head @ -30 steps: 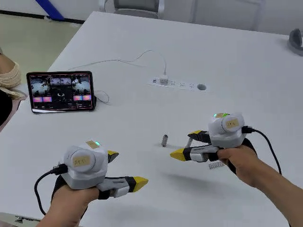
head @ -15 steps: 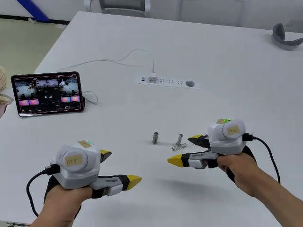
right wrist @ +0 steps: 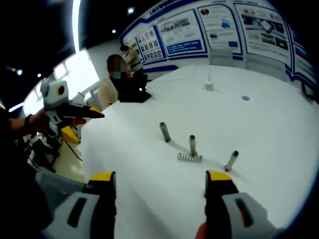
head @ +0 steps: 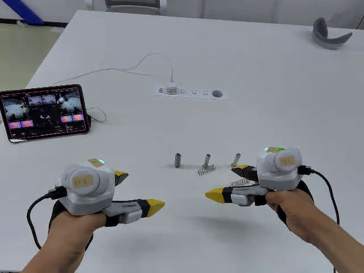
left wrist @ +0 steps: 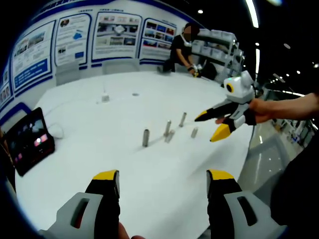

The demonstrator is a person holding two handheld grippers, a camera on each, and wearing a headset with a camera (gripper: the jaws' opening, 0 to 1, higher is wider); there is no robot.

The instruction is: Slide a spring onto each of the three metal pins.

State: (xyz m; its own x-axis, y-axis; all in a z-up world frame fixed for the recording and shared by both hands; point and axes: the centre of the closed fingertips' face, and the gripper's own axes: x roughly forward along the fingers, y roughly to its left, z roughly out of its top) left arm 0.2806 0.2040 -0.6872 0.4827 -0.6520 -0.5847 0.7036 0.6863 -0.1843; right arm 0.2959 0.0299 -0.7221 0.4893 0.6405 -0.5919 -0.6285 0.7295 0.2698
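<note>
As the white table carries everything, your left claw and right claw hang over its near side, both released and empty. Three metal pins stand upright in a row just beyond the right claw. One spring lies at the middle pin's foot. A second spring is half hidden behind your right claw.

The left gripper and right gripper are each formed with a rounded white housing and yellow-tipped black jaws. Each is marked with a tan label, lit by a green light, and trailed by a black cable.
</note>
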